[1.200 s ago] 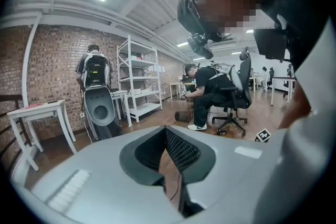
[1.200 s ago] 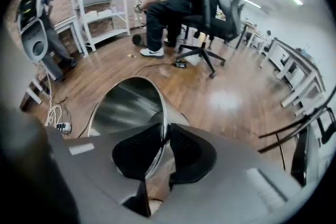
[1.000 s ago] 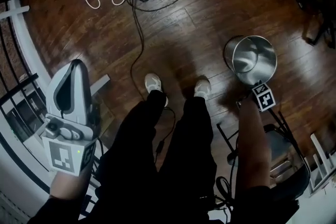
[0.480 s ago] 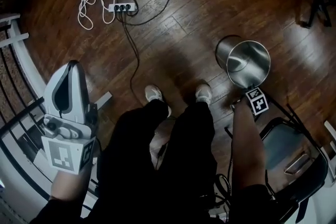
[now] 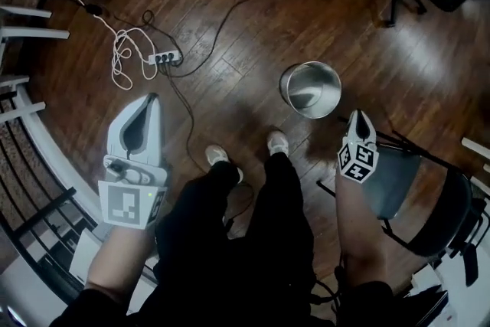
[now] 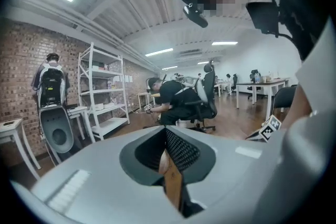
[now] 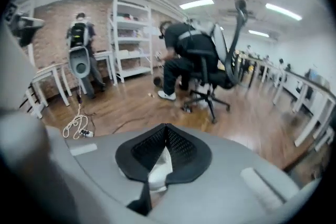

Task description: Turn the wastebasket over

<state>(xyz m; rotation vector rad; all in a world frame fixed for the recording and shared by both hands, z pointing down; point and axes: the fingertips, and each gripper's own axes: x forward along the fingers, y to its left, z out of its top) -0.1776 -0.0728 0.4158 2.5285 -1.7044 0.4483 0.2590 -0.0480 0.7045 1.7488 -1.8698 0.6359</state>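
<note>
The wastebasket (image 5: 310,88), a shiny metal pail, stands on the wood floor with its open mouth up, just ahead of the person's feet. My right gripper (image 5: 357,113) hangs to its right and nearer me, clear of the rim. Its jaws have just been closing, and in the right gripper view the right gripper (image 7: 166,126) is shut with nothing between the tips. My left gripper (image 5: 153,97) is held far off to the left, over the floor. In the left gripper view the left gripper (image 6: 166,129) has its tips together and holds nothing.
A power strip (image 5: 164,57) with a white cord (image 5: 121,50) and black cables lies on the floor at the left. A black chair (image 5: 429,199) stands close at the right, and white railing (image 5: 31,130) runs along the left. People and shelves (image 7: 128,39) are farther off.
My right gripper was at the wastebasket's near rim; it has come off it and risen. The left gripper has also risen. The head view has tipped forward.
</note>
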